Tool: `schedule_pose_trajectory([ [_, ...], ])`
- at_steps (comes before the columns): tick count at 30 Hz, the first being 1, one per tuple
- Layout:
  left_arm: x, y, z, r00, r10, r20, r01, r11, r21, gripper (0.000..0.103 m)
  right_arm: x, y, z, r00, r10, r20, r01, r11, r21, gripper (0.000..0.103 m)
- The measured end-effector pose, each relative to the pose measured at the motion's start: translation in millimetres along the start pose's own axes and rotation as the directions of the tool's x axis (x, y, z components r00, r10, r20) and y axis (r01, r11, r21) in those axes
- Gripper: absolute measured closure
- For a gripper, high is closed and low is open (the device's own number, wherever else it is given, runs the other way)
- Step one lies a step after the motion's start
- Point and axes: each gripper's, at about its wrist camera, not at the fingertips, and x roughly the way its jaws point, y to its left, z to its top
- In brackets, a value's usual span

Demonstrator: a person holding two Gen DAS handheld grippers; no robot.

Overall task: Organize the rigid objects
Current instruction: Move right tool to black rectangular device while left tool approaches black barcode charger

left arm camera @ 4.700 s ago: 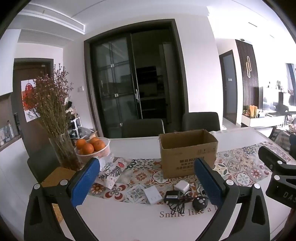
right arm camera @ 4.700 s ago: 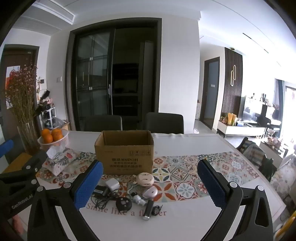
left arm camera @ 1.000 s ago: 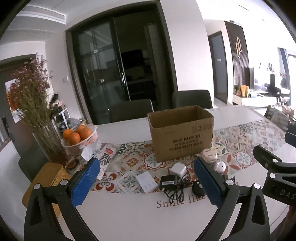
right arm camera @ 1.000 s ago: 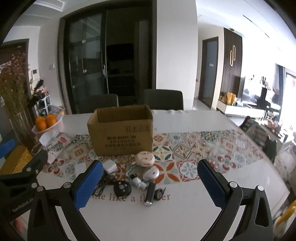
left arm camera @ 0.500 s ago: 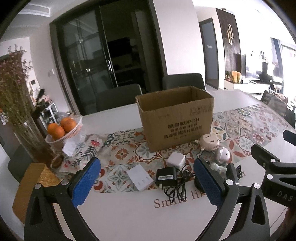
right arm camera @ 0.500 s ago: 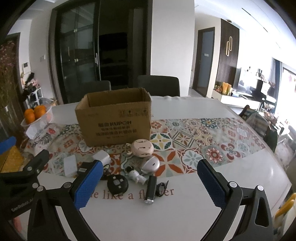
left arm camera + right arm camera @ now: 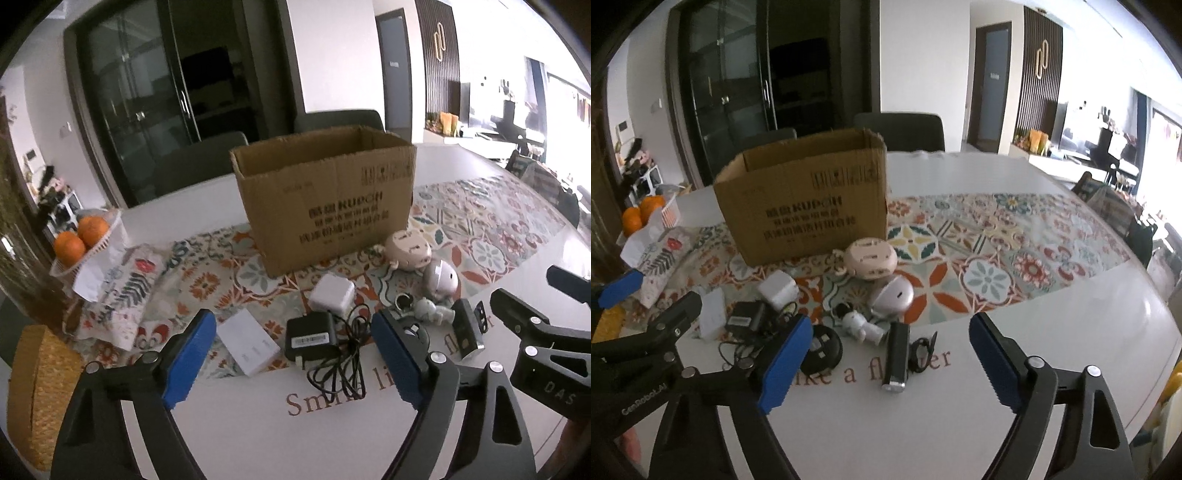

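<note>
An open cardboard box [image 7: 325, 195] stands on the patterned table runner; it also shows in the right wrist view [image 7: 805, 199]. In front of it lie a flat white box [image 7: 247, 341], a black adapter with cord [image 7: 312, 336], a white cube charger [image 7: 331, 294], a pink round device [image 7: 870, 257], a grey-pink rounded gadget [image 7: 892, 293], a small white robot figure [image 7: 858, 325], a black round disc [image 7: 820, 349] and a black stick-shaped device [image 7: 896, 356]. My left gripper [image 7: 295, 358] is open above the adapter. My right gripper [image 7: 890, 363] is open above the black stick.
A basket of oranges [image 7: 83, 234] and a patterned tissue pack [image 7: 122, 295] sit at the left, with a yellow woven mat [image 7: 37, 387] at the table's left edge. Dark chairs [image 7: 199, 162] stand behind the table. The white tabletop [image 7: 1071, 332] stretches to the right.
Both grippers have moved forward and down toward the cluster of small items, which now look larger and nearer. Both stay open. Nothing on the table has moved.
</note>
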Motion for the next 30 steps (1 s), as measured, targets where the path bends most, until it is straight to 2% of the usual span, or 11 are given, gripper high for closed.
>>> schedule_pose_trajectory([
  [6,22,2,1,0.999,-0.023,-0.044,0.022,1.000,-0.009,0.019,19,3,-3,0.999,0.006,-0.053,-0.005,1.000,0.024,0.021],
  [14,54,2,-2,0.994,-0.040,-0.103,0.039,0.999,-0.015,0.021,44,5,-7,0.993,-0.026,-0.117,0.030,0.999,0.033,0.027],
  [30,95,0,-9,0.977,-0.075,-0.199,0.070,0.997,-0.032,0.027,81,6,-12,0.977,-0.051,-0.209,0.057,0.998,0.026,0.030],
])
